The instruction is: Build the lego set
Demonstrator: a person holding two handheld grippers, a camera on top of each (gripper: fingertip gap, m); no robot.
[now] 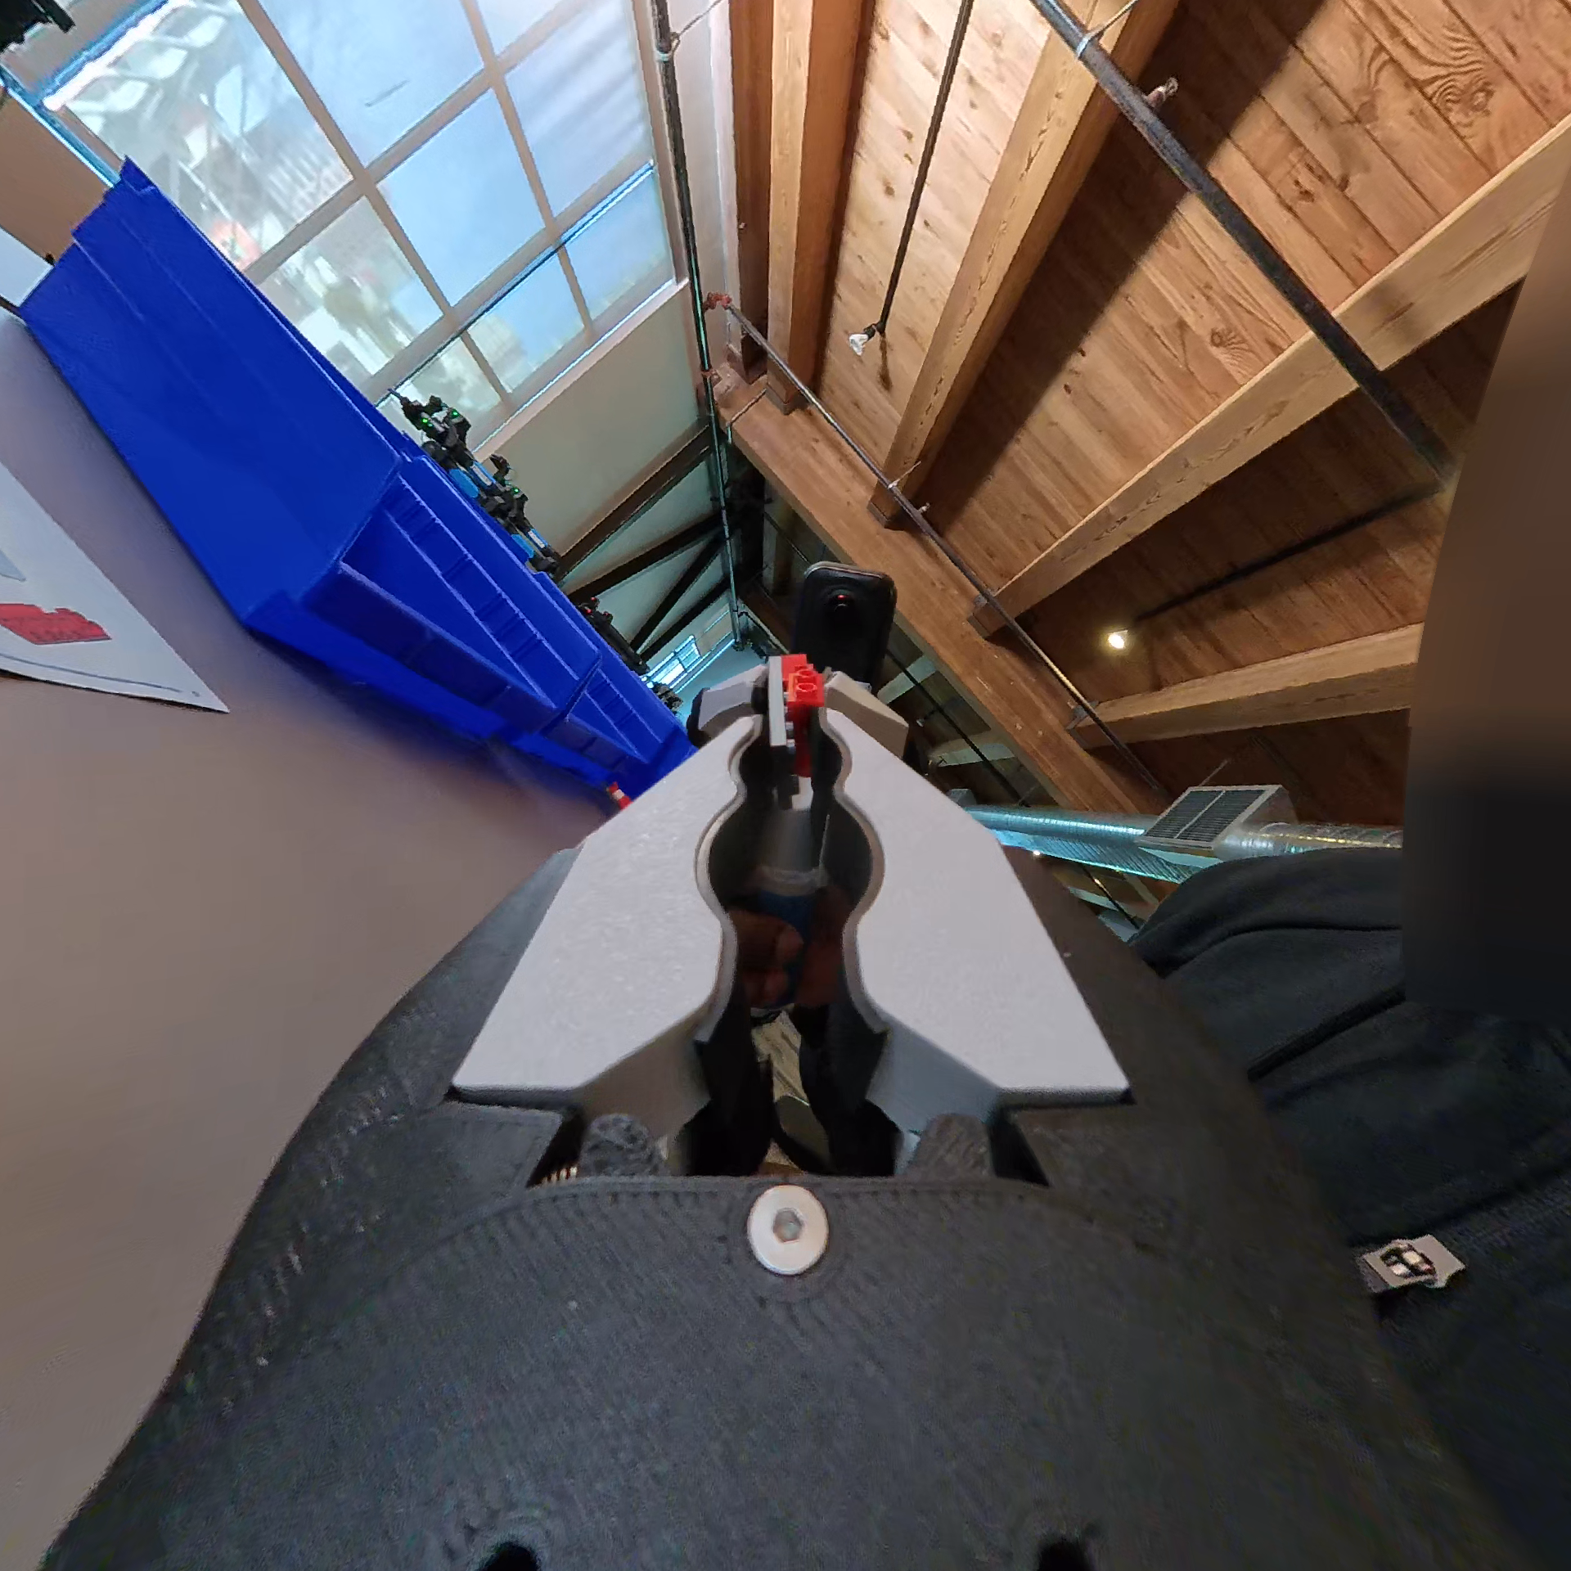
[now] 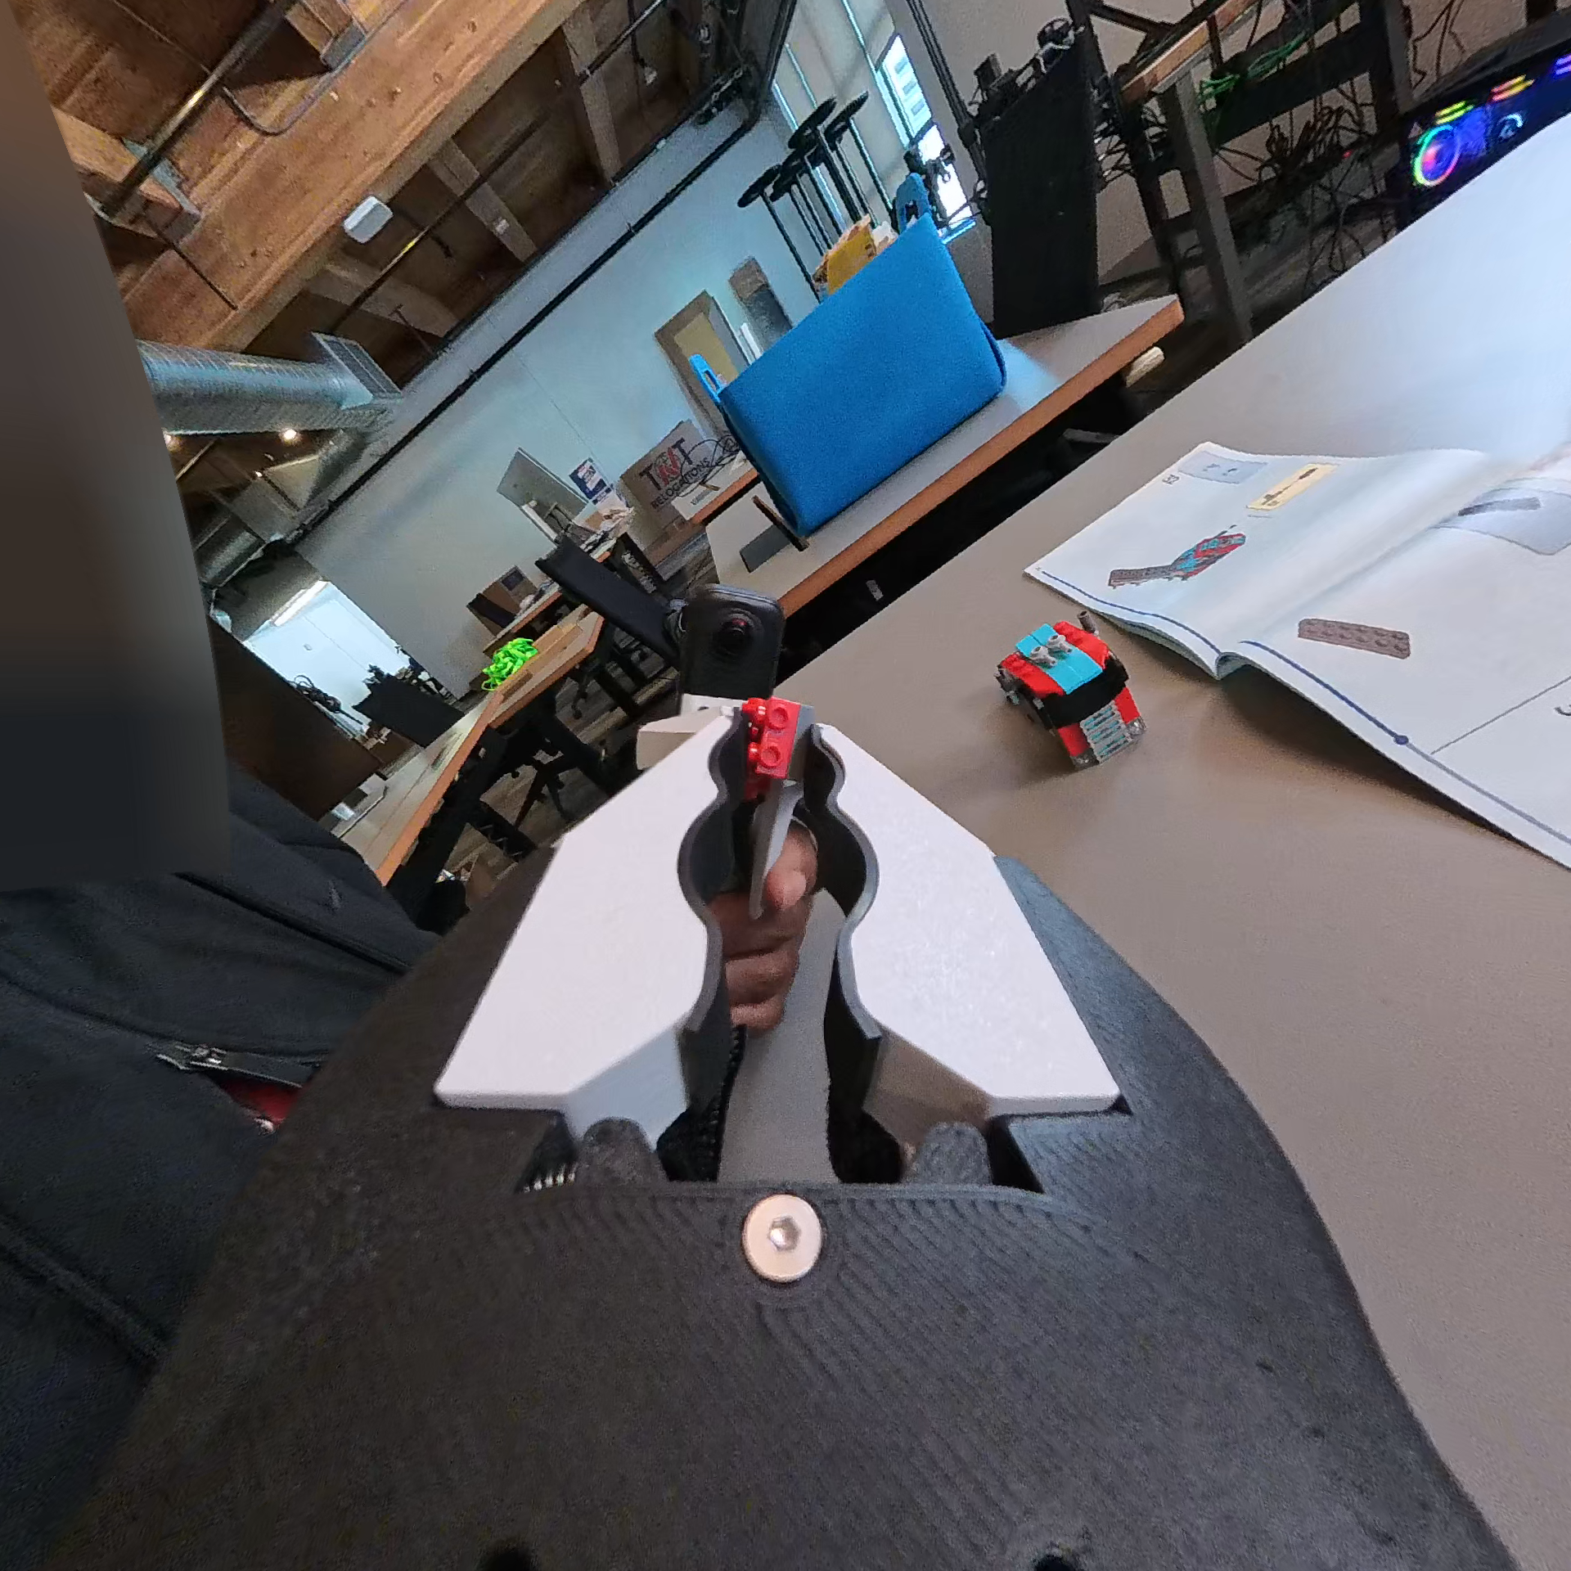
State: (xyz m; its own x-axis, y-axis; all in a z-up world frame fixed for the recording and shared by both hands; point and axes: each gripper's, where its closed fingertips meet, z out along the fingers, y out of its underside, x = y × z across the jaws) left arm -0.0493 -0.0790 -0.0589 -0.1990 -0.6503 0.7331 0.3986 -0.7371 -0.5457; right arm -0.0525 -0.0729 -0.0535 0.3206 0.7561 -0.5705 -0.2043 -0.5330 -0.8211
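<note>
My two grippers meet tip to tip in the air, off the table's edge. In the left wrist view my left gripper (image 1: 792,729) is shut on a small assembly of a red brick (image 1: 804,685) and a grey plate (image 1: 777,718). The right gripper's fingers (image 1: 857,701) close on it from the far side. In the right wrist view my right gripper (image 2: 769,738) is shut on the same red brick (image 2: 769,738), with a grey wedge piece (image 2: 778,829) running back between its fingers. A part-built red, black and turquoise lego truck (image 2: 1071,699) stands on the table (image 2: 1190,935).
An open instruction booklet (image 2: 1377,612) lies on the table behind the truck; a page of it shows in the left wrist view (image 1: 76,621). Blue storage bins (image 1: 280,476) stand along the table. A person in a dark jacket (image 2: 127,1105) is close behind the grippers. Less than 4 cm separates the two grippers' tips.
</note>
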